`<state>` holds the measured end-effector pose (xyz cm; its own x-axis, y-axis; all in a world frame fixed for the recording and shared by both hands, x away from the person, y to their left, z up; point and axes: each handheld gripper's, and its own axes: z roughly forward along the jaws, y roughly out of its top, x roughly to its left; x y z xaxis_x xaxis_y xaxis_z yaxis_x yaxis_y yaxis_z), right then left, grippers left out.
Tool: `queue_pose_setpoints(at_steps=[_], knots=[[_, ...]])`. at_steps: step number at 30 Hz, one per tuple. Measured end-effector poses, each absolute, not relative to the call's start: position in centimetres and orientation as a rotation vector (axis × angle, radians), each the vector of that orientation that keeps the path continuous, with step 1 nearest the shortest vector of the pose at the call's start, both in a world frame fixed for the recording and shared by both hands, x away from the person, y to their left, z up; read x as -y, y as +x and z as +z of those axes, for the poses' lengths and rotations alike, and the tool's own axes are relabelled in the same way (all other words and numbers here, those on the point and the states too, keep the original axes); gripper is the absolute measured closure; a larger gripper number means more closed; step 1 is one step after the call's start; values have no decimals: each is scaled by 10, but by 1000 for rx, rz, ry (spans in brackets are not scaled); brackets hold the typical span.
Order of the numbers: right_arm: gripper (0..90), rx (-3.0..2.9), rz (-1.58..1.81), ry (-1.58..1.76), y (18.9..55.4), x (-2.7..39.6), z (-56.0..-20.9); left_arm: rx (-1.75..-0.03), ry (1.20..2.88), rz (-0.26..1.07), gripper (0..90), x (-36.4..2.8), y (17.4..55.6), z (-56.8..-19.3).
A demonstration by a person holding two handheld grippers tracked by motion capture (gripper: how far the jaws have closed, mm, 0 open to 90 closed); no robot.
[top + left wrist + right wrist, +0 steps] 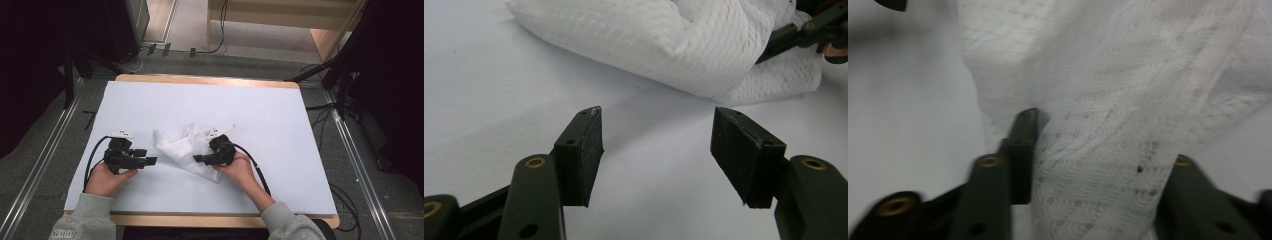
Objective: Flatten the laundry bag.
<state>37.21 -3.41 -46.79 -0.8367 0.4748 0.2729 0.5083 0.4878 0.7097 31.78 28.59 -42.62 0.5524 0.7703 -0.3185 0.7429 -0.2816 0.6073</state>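
At the left of the high view we see the left gripper [150, 156] held low over the white table cover [280, 125], jaws spread with nothing between them, pointing toward the crumpled white mesh cloth [181, 143] but stopping just short of it. The cloth lies near the table's middle. On its right side, the right gripper [199, 159] has its jaws around a fold of the mesh cloth [1108, 150]; we cannot tell whether the pads press it.

Left gripper [150, 156] held low in the left hand [104, 178], jaws wide apart, right gripper [198, 159] jaws narrowed, fabric between them
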Motion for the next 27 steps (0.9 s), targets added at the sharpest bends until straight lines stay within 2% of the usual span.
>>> queue_pose_setpoints(at_steps=[1, 4, 6, 18, 27], knots=[[687, 2675, -1297, -884, 372, 34, -468, -1213, 2057, 47, 384, -286, 318, -426], [843, 2646, -1312, -907, 375, 39, -465, -1211, 2058, 45, 384, -285, 319, -427], [870, 2628, -1341, -937, 377, 45, -460, -1209, 2064, 47, 384, -285, 319, -427], [882, 2618, -1478, -1130, 400, 104, -427, -1197, 2081, 35, 384, -279, 324, -428], [882, 2595, -1584, -1345, 421, 168, -405, -1184, 2092, 30, 385, -275, 328, -429]])
